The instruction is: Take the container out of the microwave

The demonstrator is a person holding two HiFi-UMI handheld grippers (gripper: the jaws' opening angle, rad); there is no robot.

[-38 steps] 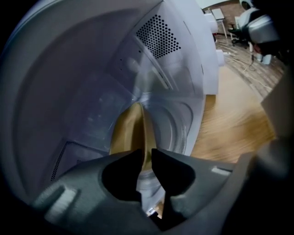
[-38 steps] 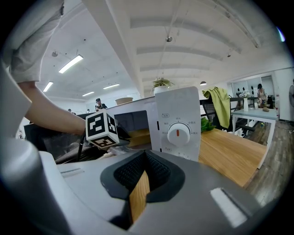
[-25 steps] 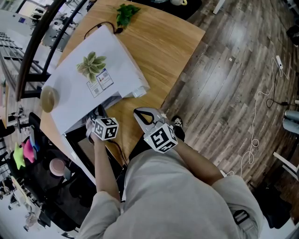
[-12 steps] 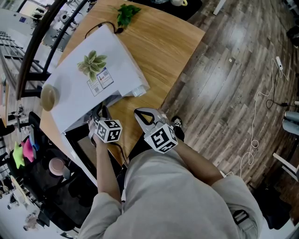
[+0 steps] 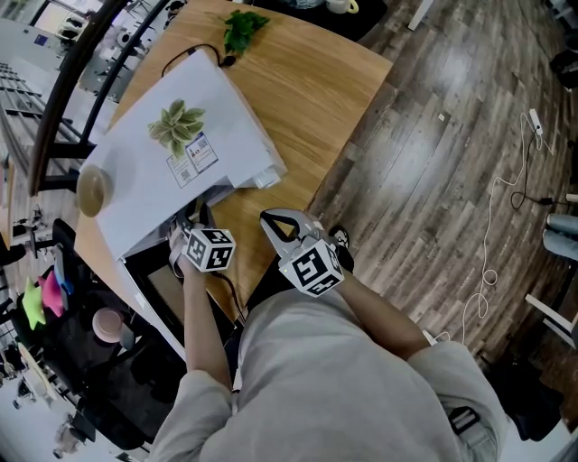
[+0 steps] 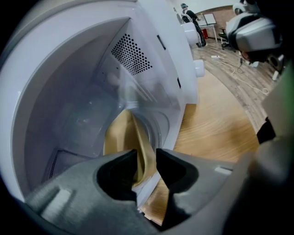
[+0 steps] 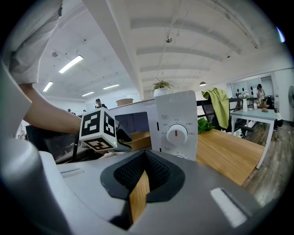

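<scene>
Nearest, at 6 o'clock in the head view, the person [image 5: 343,388] in a grey shirt reaches both forearms toward the table edge. The right gripper [image 5: 276,219] [image 7: 146,153] hangs over the near edge of the wooden table [image 5: 312,90]. Its jaws are pressed together at the tips and empty, and only a sliver of tabletop shows through the slit beneath the ribbed pads. Close by at its 9 o'clock, the left gripper [image 5: 192,231] [image 6: 147,153] points down into the open mouth of the white microwave [image 5: 153,180] [image 6: 69,87]. Its jaws have just been opening and stand spread, with the thin upright rim of the tan container [image 6: 120,137] between them. Whether either pad touches that rim cannot be told. The container sits inside the cavity, low and toward the front. The microwave door [image 5: 153,293] hangs open at 7 o'clock of the box. In the right gripper view the dial [image 7: 176,134] shows at 1 o'clock of the closed jaws. On the microwave's top stand a small leafy plant [image 5: 178,124] and, at its 8 o'clock, a round brown bowl [image 5: 93,189]. Farther off, at 12 o'clock on the table's far end, lies a green sprig [image 5: 244,25]. Plank floor [image 5: 452,135] fills the head view from 1 to 4 o'clock.
</scene>
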